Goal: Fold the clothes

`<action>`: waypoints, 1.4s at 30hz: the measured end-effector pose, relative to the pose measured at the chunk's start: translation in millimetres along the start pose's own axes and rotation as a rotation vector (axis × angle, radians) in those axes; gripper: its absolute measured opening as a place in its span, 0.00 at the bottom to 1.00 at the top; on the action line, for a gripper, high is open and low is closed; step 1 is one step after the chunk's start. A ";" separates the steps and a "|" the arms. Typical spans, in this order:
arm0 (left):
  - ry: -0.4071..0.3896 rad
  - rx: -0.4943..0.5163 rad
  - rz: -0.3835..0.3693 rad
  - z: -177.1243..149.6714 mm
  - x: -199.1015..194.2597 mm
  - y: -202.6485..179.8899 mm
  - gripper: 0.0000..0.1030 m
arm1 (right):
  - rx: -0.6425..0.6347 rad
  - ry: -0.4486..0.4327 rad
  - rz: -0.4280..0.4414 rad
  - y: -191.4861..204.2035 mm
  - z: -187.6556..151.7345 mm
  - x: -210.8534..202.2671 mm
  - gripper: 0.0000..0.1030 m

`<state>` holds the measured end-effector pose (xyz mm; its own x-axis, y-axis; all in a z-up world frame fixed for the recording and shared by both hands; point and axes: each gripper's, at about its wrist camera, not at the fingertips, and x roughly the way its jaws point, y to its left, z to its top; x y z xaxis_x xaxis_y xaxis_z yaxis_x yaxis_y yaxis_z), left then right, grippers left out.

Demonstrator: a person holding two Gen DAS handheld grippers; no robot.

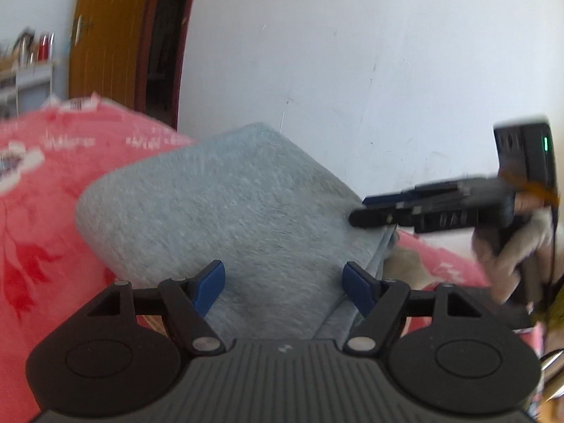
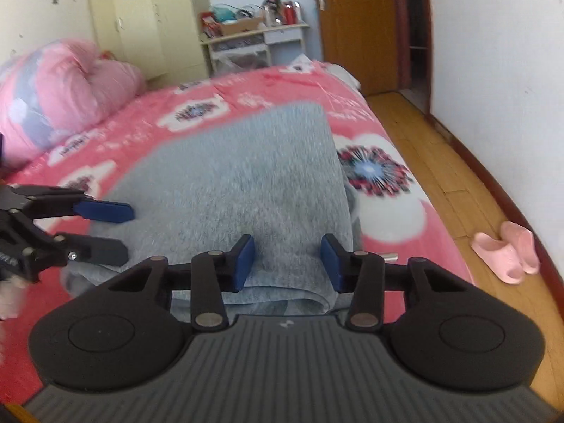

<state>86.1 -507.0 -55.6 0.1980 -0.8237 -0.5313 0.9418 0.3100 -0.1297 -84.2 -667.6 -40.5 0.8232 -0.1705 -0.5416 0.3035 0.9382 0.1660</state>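
Observation:
A grey fleecy garment [image 2: 225,176] lies folded on the pink flowered bedspread [image 2: 380,218], with its folded edge toward me. My left gripper [image 1: 285,282] is open, its blue pads wide apart just over the garment's [image 1: 218,204] near part. In the right wrist view, the left gripper [image 2: 127,231] reaches in at the garment's left edge. My right gripper [image 2: 287,261] hovers over the near folded edge with its pads apart and no cloth pinched between them. From the left wrist view, the right gripper [image 1: 357,209] touches the garment's right edge, held by a gloved hand [image 1: 514,246].
A pink bundled duvet [image 2: 60,95] sits at the bed's far left. Right of the bed runs a wooden floor [image 2: 440,162] with pink slippers [image 2: 504,250]. A white wall [image 1: 352,53], a brown door [image 2: 352,28], a cluttered shelf [image 2: 253,35] and a pale wardrobe [image 2: 148,21] stand beyond.

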 end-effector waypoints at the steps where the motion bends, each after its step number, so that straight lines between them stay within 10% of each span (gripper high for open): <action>1: -0.015 0.010 -0.007 2.6 -4.2 -0.3 0.71 | 0.003 -0.014 0.005 0.8 10.0 -4.8 0.36; 9: -0.098 -0.083 0.052 47.5 13.5 47.1 0.72 | -0.035 -0.141 0.047 18.9 101.8 27.6 0.32; 15: 0.005 -0.104 0.120 36.7 65.1 72.8 0.69 | 0.140 0.097 -0.123 -6.1 88.6 123.6 0.31; 22: -0.092 -0.037 0.011 41.5 6.2 34.5 0.72 | 0.081 -0.128 -0.054 14.2 80.4 0.1 0.32; 26: -0.068 -0.003 -0.028 25.2 -8.7 6.8 0.74 | 0.039 -0.080 -0.016 29.7 43.9 -41.6 0.32; 30: 0.003 -0.016 0.056 17.0 -8.7 -13.5 0.72 | 0.046 0.149 -0.104 30.6 5.3 0.3 0.33; 34: -0.026 -0.037 0.082 19.2 -54.0 -31.6 0.74 | 0.153 -0.020 -0.117 49.1 -3.7 -50.3 0.35; 38: -0.073 -0.039 0.122 8.6 -120.6 -51.0 0.89 | 0.158 -0.139 -0.142 104.2 -43.6 -116.1 0.73; 42: -0.113 -0.122 0.197 -27.2 -189.6 -77.2 1.00 | 0.112 -0.161 -0.199 162.9 -88.7 -157.3 0.82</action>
<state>-31.5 -361.8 32.4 0.4096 -0.7876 -0.4603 0.8438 0.5189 -0.1369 -206.8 -461.2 -1.3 0.8051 -0.4022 -0.4359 0.5107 0.8439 0.1646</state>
